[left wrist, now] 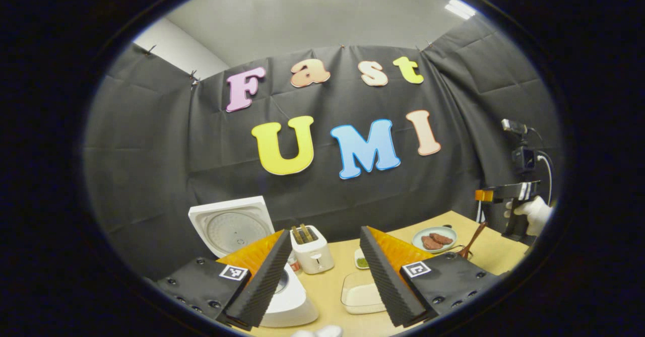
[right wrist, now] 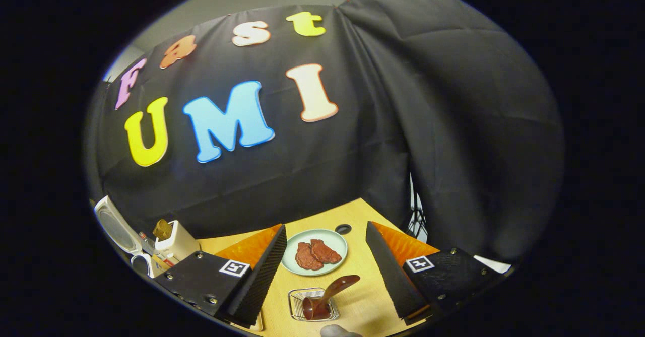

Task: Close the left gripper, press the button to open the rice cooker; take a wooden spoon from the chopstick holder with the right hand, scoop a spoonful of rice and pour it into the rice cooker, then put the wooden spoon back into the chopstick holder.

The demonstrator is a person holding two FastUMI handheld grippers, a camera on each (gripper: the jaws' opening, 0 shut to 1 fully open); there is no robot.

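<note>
In the left gripper view we see our left gripper [left wrist: 325, 276] with its fingers spread apart and nothing between them. It hangs above the yellow table [left wrist: 332, 296]. Under its left finger sits the white rice cooker [left wrist: 287, 301], whose lid [left wrist: 232, 224] stands raised and tilted back, showing its pale inner face. Just behind the cooker stands a white toaster [left wrist: 312, 249] with two slices in its slots. Between the fingers, near us, lies a clear rectangular container of rice [left wrist: 360, 294], and a small dish with something green [left wrist: 362, 262] sits just beyond it. Farther right is a pale plate [left wrist: 434, 239] carrying two brownish-red pieces.

At the far right of that view we see the right gripper [left wrist: 506, 193], held by a hand in a white glove [left wrist: 536, 211].

In the right gripper view, this gripper's [right wrist: 327, 276] fingers also stand wide apart, gripping nothing. Below and between them, near us, a wire chopstick holder [right wrist: 307, 304] rests on the table, and the dark wooden spoon [right wrist: 332, 289] stands in it, leaning to the right with its handle uppermost. The plate lies just beyond the holder.
</note>
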